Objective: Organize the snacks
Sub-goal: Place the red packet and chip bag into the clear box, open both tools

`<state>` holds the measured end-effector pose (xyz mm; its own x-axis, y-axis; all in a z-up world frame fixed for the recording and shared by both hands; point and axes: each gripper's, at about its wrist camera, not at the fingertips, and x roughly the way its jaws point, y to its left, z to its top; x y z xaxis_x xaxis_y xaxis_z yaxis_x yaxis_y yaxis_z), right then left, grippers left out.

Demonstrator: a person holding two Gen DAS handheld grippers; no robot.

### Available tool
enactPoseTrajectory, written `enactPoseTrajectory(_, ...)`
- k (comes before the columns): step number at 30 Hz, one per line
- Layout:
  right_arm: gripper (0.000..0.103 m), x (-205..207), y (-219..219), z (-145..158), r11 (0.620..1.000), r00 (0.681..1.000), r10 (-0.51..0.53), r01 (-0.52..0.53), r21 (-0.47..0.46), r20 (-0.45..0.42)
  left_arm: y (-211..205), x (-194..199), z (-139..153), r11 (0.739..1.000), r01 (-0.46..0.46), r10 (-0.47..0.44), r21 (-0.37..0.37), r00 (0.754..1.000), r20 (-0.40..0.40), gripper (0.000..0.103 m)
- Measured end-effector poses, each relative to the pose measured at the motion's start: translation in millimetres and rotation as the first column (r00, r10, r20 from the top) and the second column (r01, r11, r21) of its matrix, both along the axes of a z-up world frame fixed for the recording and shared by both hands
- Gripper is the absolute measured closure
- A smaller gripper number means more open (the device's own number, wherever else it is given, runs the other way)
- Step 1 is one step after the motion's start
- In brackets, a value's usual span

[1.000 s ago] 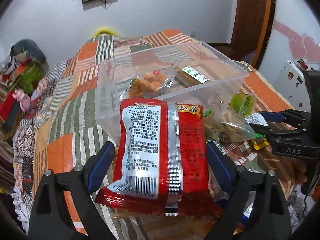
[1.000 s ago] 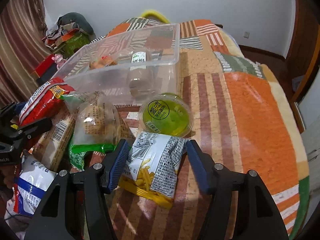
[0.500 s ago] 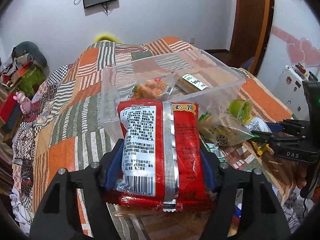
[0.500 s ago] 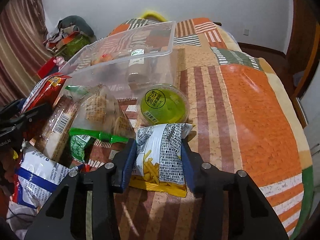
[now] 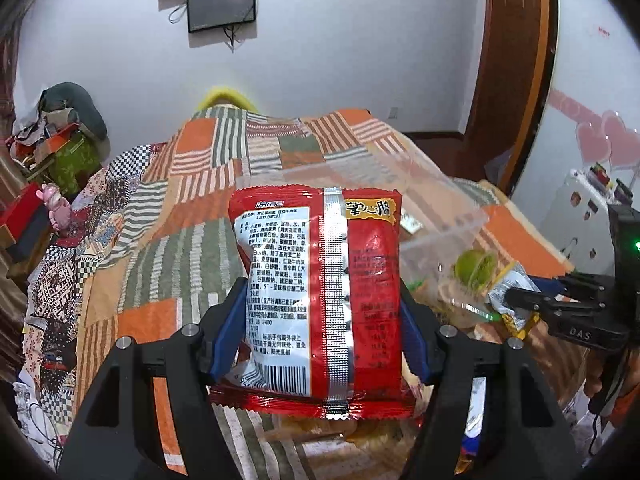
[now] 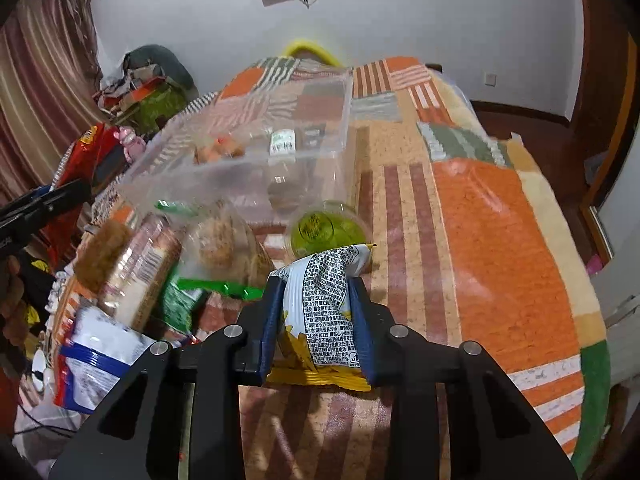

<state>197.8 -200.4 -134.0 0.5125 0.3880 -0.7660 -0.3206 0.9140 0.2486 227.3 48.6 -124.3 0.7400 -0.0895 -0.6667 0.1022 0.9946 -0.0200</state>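
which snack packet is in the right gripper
The white-and-yellow packet, squeezed between the right gripper pads. The red packet is in the left gripper; the others lie loose.

A bed covered by a patchwork quilt (image 6: 492, 216) in orange, green and striped squares fills the room's centre. Beyond the bed's far end stands a plain white wall (image 5: 360, 52) with a dark screen (image 5: 222, 6) mounted high, cables hanging beneath it. Right of the bed, a brown wooden door frame (image 5: 516, 72) and dark wood floor (image 6: 532, 128). Left of the bed, a heap of clothes and boxes (image 5: 60, 136), with striped reddish curtains (image 6: 44, 68) behind. Pink heart stickers (image 5: 604, 142) mark the right-hand wall
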Motion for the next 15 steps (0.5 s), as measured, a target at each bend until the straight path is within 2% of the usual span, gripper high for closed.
enactPoseTrajectory(9, 0.073, 24, 14, 49, 0.999, 0.992, -0.002, -0.004, 0.049, 0.13, 8, 21, 23, 0.999, -0.033, 0.034, -0.022, 0.998, 0.05, 0.036)
enactPoseTrajectory(15, 0.073, 45, 36, 63, 0.997, 0.982, 0.017, -0.03, 0.069, 0.19, 11, 39, 34, 0.999, -0.041, 0.042, -0.021, 0.996, 0.073, 0.036)
